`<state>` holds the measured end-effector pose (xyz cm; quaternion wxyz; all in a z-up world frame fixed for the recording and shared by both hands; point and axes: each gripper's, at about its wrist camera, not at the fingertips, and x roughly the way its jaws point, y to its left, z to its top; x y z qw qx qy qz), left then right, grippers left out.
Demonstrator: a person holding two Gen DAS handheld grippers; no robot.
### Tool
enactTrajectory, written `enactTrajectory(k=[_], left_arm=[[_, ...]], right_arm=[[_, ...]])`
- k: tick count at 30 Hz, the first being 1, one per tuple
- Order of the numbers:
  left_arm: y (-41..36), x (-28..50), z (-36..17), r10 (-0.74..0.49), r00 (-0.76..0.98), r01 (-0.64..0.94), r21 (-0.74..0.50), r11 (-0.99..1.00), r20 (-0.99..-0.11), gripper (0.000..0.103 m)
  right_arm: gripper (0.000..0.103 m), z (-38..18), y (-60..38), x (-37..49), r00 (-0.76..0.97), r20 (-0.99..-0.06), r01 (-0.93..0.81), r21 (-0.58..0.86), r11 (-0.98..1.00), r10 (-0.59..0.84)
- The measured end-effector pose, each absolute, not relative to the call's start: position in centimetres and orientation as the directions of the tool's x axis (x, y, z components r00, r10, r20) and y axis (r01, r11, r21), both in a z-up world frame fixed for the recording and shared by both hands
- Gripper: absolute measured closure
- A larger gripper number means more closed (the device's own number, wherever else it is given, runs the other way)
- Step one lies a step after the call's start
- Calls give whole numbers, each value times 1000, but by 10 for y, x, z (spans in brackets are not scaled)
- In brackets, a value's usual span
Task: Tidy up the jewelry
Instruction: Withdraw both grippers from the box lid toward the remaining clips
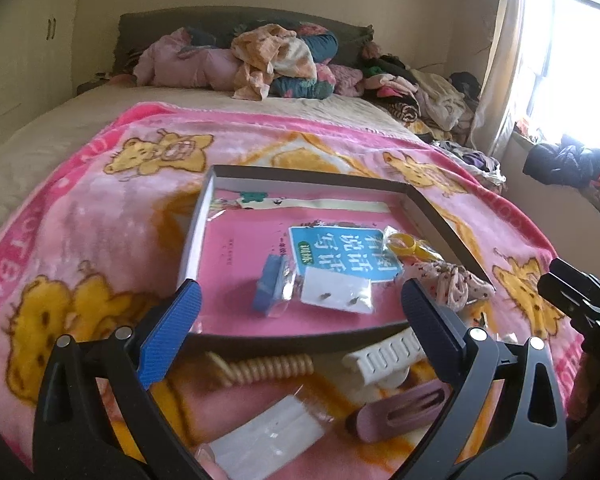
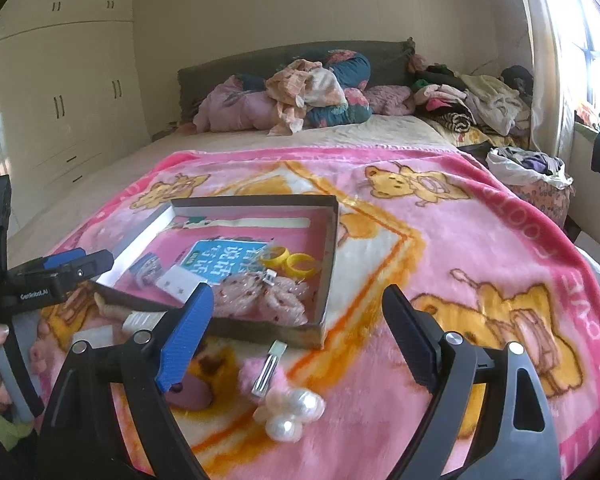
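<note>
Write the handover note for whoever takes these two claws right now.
Left claw: open, empty.
Right claw: open, empty.
In the box: yellow rings, scrunchie, earring card, blue packet.
On the blanket, in front of the box: coil tie, white clip, pink clip, clear packet, pearl bow, silver clip.
Done: four lots boxed. Left: move the rest into the box.
</note>
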<state>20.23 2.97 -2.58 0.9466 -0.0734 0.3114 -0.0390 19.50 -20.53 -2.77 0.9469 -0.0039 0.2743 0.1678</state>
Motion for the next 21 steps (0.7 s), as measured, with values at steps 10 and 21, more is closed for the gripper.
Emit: enactTrajectory(k=[10,21], left_arm=[[36,176,-27,-97,813,25,-133,991,-574,12],[40,158,-38,-65,802,13,-92,996,-593,12]], right_arm=[[20,-29,-195,167,778,-526,-365,65,929,343],[20,-40,-183,152,758,-546,-398,46,916,357]])
